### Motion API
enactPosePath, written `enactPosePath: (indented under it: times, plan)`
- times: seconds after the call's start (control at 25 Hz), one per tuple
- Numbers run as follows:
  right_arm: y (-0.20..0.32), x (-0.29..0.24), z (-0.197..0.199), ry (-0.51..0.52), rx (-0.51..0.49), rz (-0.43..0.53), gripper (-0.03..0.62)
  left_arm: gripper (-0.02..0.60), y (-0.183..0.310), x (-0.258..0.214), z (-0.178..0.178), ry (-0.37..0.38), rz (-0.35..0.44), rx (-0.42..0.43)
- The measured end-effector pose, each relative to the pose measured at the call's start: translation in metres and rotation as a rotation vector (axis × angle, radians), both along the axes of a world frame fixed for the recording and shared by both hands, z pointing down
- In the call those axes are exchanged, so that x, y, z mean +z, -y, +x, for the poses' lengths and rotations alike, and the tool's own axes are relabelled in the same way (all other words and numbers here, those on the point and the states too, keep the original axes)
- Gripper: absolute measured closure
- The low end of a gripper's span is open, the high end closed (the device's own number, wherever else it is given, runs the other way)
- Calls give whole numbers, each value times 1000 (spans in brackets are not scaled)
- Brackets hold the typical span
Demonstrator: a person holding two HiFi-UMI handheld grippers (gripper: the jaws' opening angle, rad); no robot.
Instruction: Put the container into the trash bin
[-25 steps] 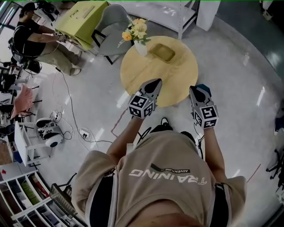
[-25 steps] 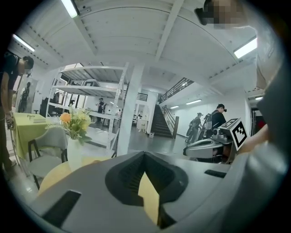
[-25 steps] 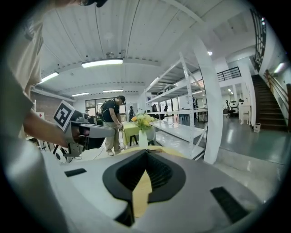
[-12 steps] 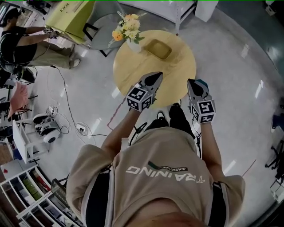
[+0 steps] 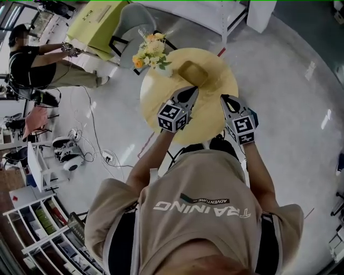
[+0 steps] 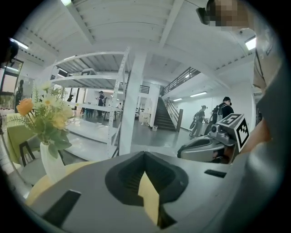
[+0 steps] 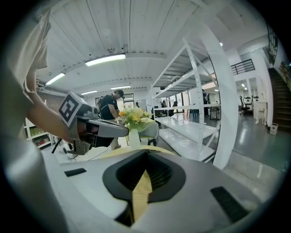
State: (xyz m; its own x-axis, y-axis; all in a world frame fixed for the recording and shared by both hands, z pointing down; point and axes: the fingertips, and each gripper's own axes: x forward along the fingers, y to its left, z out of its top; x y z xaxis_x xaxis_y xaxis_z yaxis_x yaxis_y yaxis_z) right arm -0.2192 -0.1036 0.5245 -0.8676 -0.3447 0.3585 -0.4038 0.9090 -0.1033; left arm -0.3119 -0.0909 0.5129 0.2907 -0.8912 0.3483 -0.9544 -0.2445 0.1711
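Observation:
A shallow yellowish container [image 5: 194, 72] lies on the far half of the round wooden table [image 5: 161, 96]. My left gripper [image 5: 188, 92] hovers over the table just in front of it, jaws together and empty. To its right, my right gripper [image 5: 223, 100] is also over the table, shut and empty. In the left gripper view the jaws [image 6: 144, 157] meet at a point, with the right gripper [image 6: 213, 144] beside them. The right gripper view shows its shut jaws [image 7: 146, 154] and the left gripper [image 7: 97, 128]. No trash bin is in view.
A white vase of yellow flowers [image 5: 149, 49] stands on the table's far left, close to the container. Behind it are a grey chair [image 5: 135, 20], a yellow-green table [image 5: 102, 24] and white racking [image 5: 209, 12]. A seated person [image 5: 32, 59] and floor cables [image 5: 97, 156] are left.
I have stepped up to the table. Both grippers moved forward from its near edge to over its top, closer to the container. Both stayed shut.

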Motion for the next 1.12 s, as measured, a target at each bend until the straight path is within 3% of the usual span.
enactPosePath:
  times: [0.48,0.8,0.96,1.12]
  plan:
    - [57,44,-24,-55,-18,-40,591,575,56,106,-21,58,-196,-39]
    - [73,77,-30,-106,-51,-102,591,575,76,163,-28,122,-358,-11]
    - [83,96,-35,-130,-51,-131,591,501,82,192,-36,136,-437,-30]
    - [86,113,-42,-149,-61,-160,591,497,83,217,-38,155,-507,-19]
